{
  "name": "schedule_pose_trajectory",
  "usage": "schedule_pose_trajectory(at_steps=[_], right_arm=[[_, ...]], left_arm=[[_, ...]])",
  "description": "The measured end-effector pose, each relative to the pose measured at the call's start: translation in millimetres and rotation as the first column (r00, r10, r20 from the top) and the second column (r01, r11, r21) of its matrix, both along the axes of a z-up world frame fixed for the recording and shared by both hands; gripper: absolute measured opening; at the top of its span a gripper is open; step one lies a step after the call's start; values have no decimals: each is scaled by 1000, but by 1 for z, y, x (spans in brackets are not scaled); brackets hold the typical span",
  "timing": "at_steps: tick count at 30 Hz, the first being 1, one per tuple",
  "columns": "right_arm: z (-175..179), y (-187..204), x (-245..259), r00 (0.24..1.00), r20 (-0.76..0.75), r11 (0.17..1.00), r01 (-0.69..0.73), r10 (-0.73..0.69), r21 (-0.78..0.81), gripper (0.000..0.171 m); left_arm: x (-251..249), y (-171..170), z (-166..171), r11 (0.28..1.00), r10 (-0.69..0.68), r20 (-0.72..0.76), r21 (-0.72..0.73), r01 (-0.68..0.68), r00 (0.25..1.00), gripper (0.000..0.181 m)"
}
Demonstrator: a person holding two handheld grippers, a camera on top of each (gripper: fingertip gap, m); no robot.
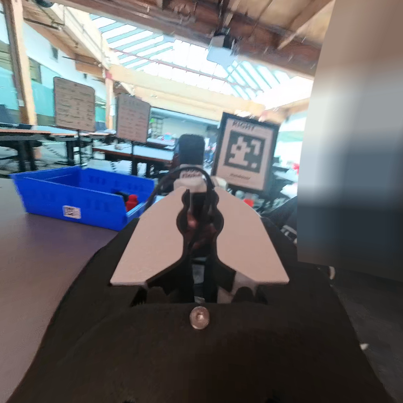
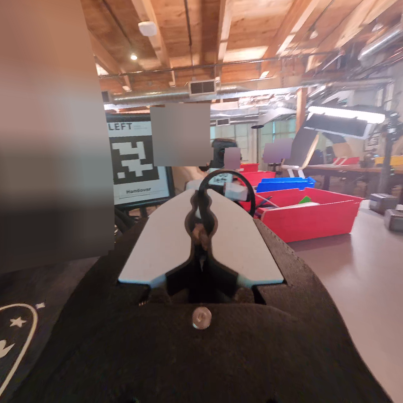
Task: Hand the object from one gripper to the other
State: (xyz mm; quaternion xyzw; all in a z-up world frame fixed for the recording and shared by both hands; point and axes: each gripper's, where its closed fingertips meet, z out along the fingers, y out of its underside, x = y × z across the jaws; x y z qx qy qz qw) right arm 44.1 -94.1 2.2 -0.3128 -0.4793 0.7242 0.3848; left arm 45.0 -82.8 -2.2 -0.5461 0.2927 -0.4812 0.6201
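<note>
Gripping one black cable loop [image 2: 231, 185] between them, my left tool [image 1: 199, 192] and right tool [image 2: 201, 192] meet tip to tip above the desk [image 1: 43, 250], both clamped; blue bin [image 1: 72, 196] and red bin [image 2: 305, 220] flank us.

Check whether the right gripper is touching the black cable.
Touching: the right wrist view shows the right gripper clamped on the black cable, with no gap at its fingertips.

Both grippers have white wedge fingers [image 1: 157, 235] with scalloped inner edges, black bodies and a silver screw [image 2: 201, 317].
</note>
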Motion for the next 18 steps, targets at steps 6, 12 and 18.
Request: schedule_pose_trajectory(at_steps=[6, 12, 18], right_arm=[[12, 19, 4, 986, -51, 987, 160, -161, -17, 5], [9, 22, 0, 968, -51, 969, 246, -245, 19, 4], [14, 16, 4, 980, -51, 982, 190, -191, -13, 7]], left_arm=[[11, 16, -22, 961, 265, -277, 158, -228, 923, 17], [12, 29, -26, 855, 508, -358, 319, -408, 784, 6], [21, 14, -18, 934, 339, -284, 217, -284, 897, 5]])
